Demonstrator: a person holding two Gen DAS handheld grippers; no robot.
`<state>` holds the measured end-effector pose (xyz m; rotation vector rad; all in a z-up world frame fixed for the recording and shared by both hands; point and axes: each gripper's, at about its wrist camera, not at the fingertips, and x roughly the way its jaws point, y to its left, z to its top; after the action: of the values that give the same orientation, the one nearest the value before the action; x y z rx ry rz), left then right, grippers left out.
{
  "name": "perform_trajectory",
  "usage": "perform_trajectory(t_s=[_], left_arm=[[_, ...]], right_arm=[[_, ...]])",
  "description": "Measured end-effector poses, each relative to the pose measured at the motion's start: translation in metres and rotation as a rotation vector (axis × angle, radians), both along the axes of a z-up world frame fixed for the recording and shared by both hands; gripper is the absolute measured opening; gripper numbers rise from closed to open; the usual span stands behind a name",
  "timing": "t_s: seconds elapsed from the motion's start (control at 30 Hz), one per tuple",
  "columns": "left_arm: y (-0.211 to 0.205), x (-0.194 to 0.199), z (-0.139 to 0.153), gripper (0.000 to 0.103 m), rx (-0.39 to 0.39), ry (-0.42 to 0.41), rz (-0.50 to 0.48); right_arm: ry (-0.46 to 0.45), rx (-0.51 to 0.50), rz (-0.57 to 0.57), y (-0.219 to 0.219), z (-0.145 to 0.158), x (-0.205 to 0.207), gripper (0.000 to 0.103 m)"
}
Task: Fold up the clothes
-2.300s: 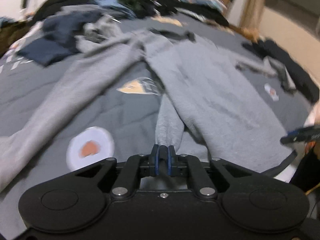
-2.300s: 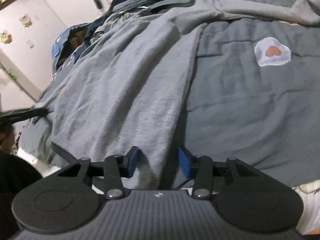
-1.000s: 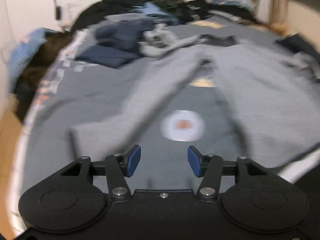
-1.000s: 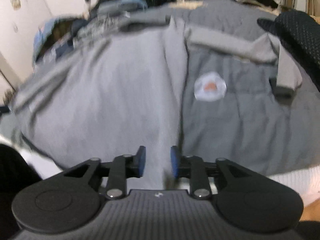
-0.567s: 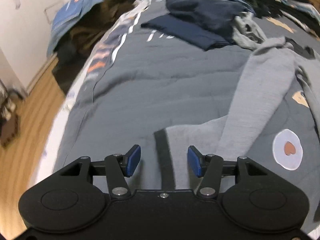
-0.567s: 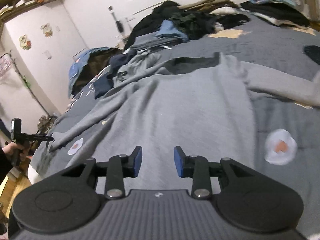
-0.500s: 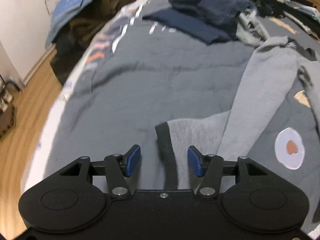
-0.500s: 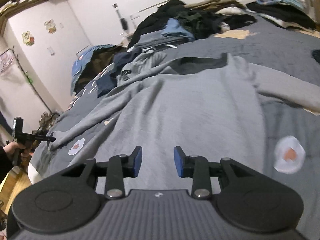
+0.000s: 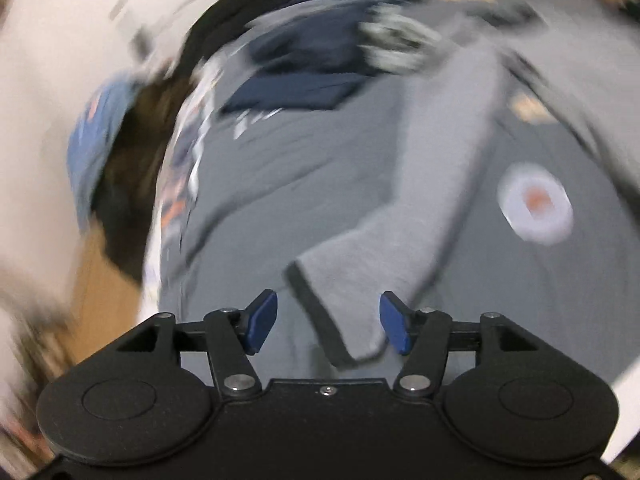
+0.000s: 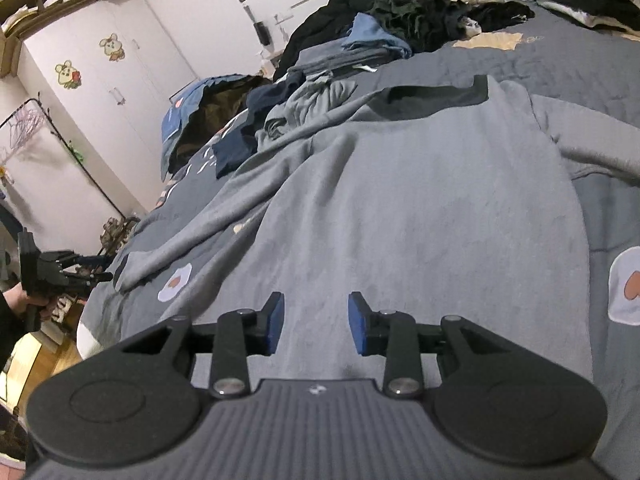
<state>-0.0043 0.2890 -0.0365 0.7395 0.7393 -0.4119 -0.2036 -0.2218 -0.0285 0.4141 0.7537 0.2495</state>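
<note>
Grey sweatshirt [image 10: 420, 208] lies flat on bed [image 10: 440, 68]. Left gripper [image 9: 328, 322] jaws opening w/ dark sleeve cuff [image 9: 320, 320] between, not pinched. Right gripper [image 10: 316, 322] part-open over sweatshirt body, nothing held.

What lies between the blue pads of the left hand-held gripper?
The grey sweatshirt's sleeve end with its dark cuff, seen in the left wrist view; the opening left hand-held gripper isn't touching it.

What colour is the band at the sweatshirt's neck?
Dark charcoal collar band, clearest in the right wrist view.
</note>
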Motion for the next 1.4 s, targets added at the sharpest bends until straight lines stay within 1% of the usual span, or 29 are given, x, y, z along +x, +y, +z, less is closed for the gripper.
perform_trajectory(t_s=[0.07,0.13,0.2,0.27,0.3,0.33,0.37,0.43,0.47,0.57,0.63,0.67,0.73,0.77,0.8,0.83,0.87,0.9,0.97,1.03,1.07,1.1,1.17,1.2,1.27,1.3,1.33,1.37,1.4], left_arm=[[-0.018,-0.016,-0.017,0.058,0.143,-0.057,-0.095],[-0.029,-0.023,-0.038,0.058,0.262,-0.098,-0.162],[-0.036,-0.026,-0.058,0.058,0.358,-0.119,-0.216],[-0.036,-0.022,-0.077,0.058,0.455,-0.161,-0.254],[-0.034,-0.019,-0.083,0.049,0.479,-0.168,-0.264],[-0.032,-0.015,-0.086,0.035,0.481,-0.16,-0.261],[-0.029,-0.007,-0.076,0.005,0.405,-0.102,-0.218],[-0.021,0.009,-0.055,0.006,0.239,0.012,-0.128],[-0.012,0.017,-0.034,0.005,0.09,0.062,-0.076],[0.036,0.042,0.039,0.005,-0.496,0.259,0.059],[0.069,0.051,0.076,0.005,-0.808,0.324,0.082],[0.08,0.054,0.089,0.005,-0.885,0.315,0.088],[0.092,0.06,0.103,0.005,-0.941,0.271,0.143],[0.093,0.068,0.101,0.006,-0.918,0.27,0.198],[0.091,0.074,0.094,0.009,-0.873,0.27,0.249],[0.088,0.081,0.083,0.012,-0.799,0.27,0.299],[0.084,0.083,0.073,0.023,-0.723,0.262,0.327],[0.081,0.085,0.063,0.032,-0.643,0.235,0.349],[0.074,0.088,0.043,0.034,-0.489,0.182,0.386],[0.066,0.082,0.029,0.034,-0.378,0.135,0.364],[0.057,0.072,0.023,0.038,-0.288,0.107,0.319],[0.052,0.063,0.02,0.042,-0.234,0.092,0.273],[0.043,0.041,0.014,0.059,-0.146,0.054,0.203],[0.043,0.036,0.011,0.067,-0.153,0.054,0.202],[0.055,0.037,0.005,0.067,-0.268,0.11,0.257],[0.063,0.039,0.001,0.067,-0.364,0.152,0.299],[0.068,0.043,-0.003,0.066,-0.436,0.174,0.337],[0.071,0.047,-0.008,0.064,-0.501,0.19,0.373],[0.071,0.05,-0.013,0.063,-0.536,0.185,0.4]], right_arm=[[0.004,-0.002,0.01,0.004,-0.001,0.0,0.034],[0.003,-0.003,0.021,0.008,0.0,0.0,0.034],[0.002,-0.006,0.028,0.01,0.002,-0.001,0.034],[0.0,-0.009,0.032,0.012,0.004,-0.003,0.034],[-0.001,-0.01,0.034,0.013,0.005,-0.003,0.034],[0.0,-0.014,0.032,0.013,0.006,-0.003,0.034],[0.001,-0.017,0.03,0.013,0.006,-0.003,0.034],[0.0,-0.023,0.029,0.014,0.007,-0.003,0.034],[-0.002,-0.026,0.029,0.014,0.008,-0.003,0.034],[0.002,-0.021,0.041,0.017,0.007,-0.002,0.034],[0.009,-0.021,0.052,0.02,0.005,0.0,0.034],[0.013,-0.022,0.059,0.022,0.004,0.001,0.034],[0.019,-0.016,0.068,0.025,0.002,0.001,0.034],[0.02,-0.012,0.074,0.027,0.001,0.001,0.034],[0.021,-0.007,0.08,0.028,0.001,0.0,0.034],[0.022,-0.002,0.086,0.029,0.001,0.0,0.034],[0.022,0.003,0.088,0.03,0.001,0.0,0.034],[0.022,0.004,0.089,0.03,0.002,-0.001,0.034],[0.021,0.006,0.091,0.03,0.002,-0.002,0.034],[0.02,0.006,0.088,0.029,0.003,-0.003,0.034],[0.019,0.006,0.087,0.028,0.004,-0.004,0.034],[0.019,0.005,0.085,0.027,0.004,-0.005,0.034],[0.018,0.006,0.08,0.026,0.003,-0.007,0.034],[0.02,0.008,0.077,0.026,0.002,-0.006,0.034],[0.027,0.015,0.071,0.026,-0.001,-0.006,0.034],[0.029,0.017,0.072,0.026,-0.002,-0.005,0.034],[0.03,0.017,0.075,0.028,-0.003,-0.005,0.034],[0.031,0.018,0.078,0.03,-0.003,-0.005,0.034],[0.031,0.016,0.082,0.032,-0.003,-0.005,0.034]])
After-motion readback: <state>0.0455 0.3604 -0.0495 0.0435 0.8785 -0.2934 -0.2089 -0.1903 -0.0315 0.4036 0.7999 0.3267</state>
